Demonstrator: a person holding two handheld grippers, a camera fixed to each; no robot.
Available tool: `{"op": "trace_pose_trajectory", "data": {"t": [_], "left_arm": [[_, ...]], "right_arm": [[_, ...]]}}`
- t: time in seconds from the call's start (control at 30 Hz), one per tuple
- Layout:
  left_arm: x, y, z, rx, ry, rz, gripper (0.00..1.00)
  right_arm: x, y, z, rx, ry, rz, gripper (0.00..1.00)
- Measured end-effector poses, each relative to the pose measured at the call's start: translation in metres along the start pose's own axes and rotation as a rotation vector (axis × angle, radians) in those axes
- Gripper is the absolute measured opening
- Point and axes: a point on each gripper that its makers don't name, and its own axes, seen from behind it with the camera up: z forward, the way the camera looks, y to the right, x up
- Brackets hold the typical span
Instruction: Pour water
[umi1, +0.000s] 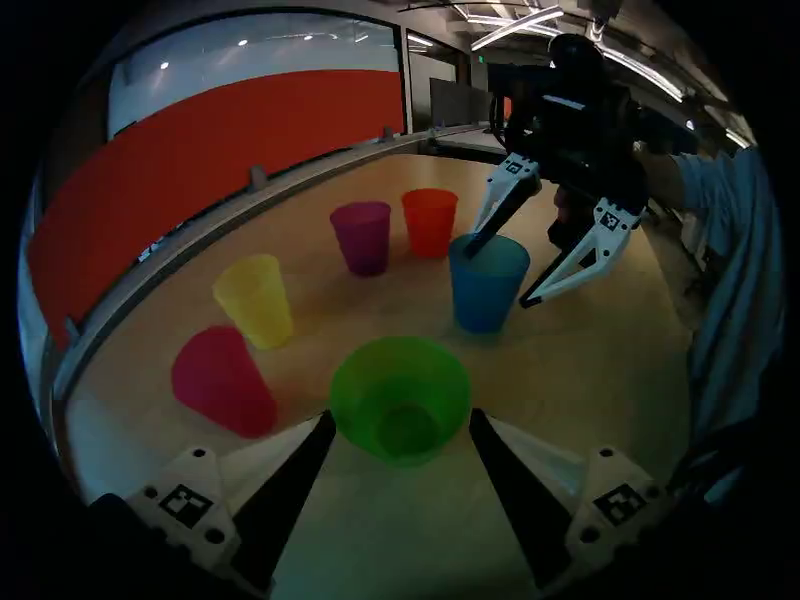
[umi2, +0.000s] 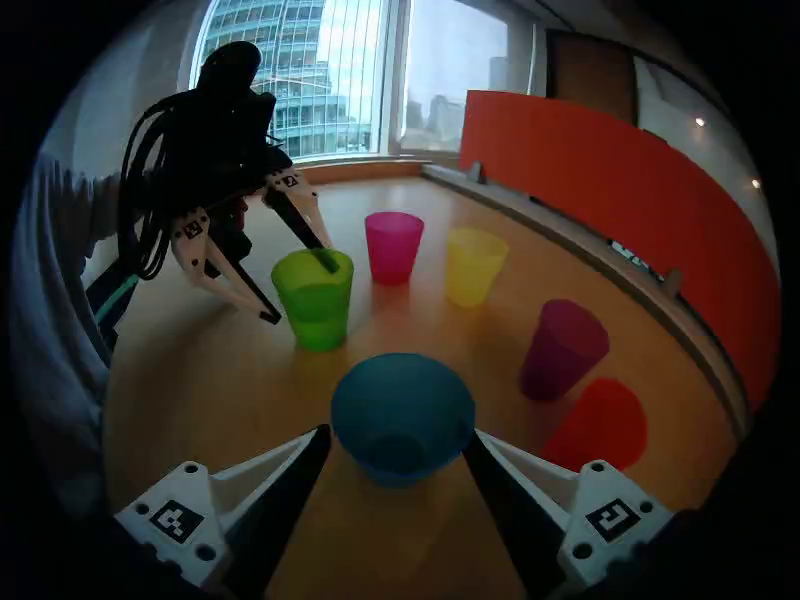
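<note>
Both spread: left hand-held gripper (umi1: 400, 413) straddles green cup (umi1: 401, 385), right hand-held gripper (umi2: 395, 430) blue cup (umi2: 402, 405).

Sleeve (umi1: 735, 280) cut off at the edge, a right gripper (umi1: 497, 277) fingertip lost behind the blue cup (umi1: 488, 295) rim, a left gripper (umi2: 305, 294) fingertip dimmed behind the green cup (umi2: 318, 312) wall — grip contact on either cup unclear, cup contents too dim to tell.

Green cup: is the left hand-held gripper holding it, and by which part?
Cannot tell. The left hand-held gripper has a finger on each side of the green cup, but pressing contact is unclear.
</note>
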Motion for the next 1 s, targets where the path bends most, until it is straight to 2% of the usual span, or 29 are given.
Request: {"op": "trace_pose_trajectory", "data": {"t": [0.3,0.57,1.0], "left_arm": [[-0.005,-0.002,-0.018,0.037,0.008,-0.017,1.0],[-0.012,-0.001,-0.038,0.073,0.017,-0.045,1.0],[-0.015,-0.013,-0.07,0.202,0.069,-0.099,1.0]], "right_arm": [[-0.009,0.002,-0.017,-0.031,0.0,0.015,1.0],[-0.018,0.008,-0.039,-0.087,0.011,0.046,1.0],[-0.022,0.013,-0.068,-0.171,0.068,0.119,1.0]]}}
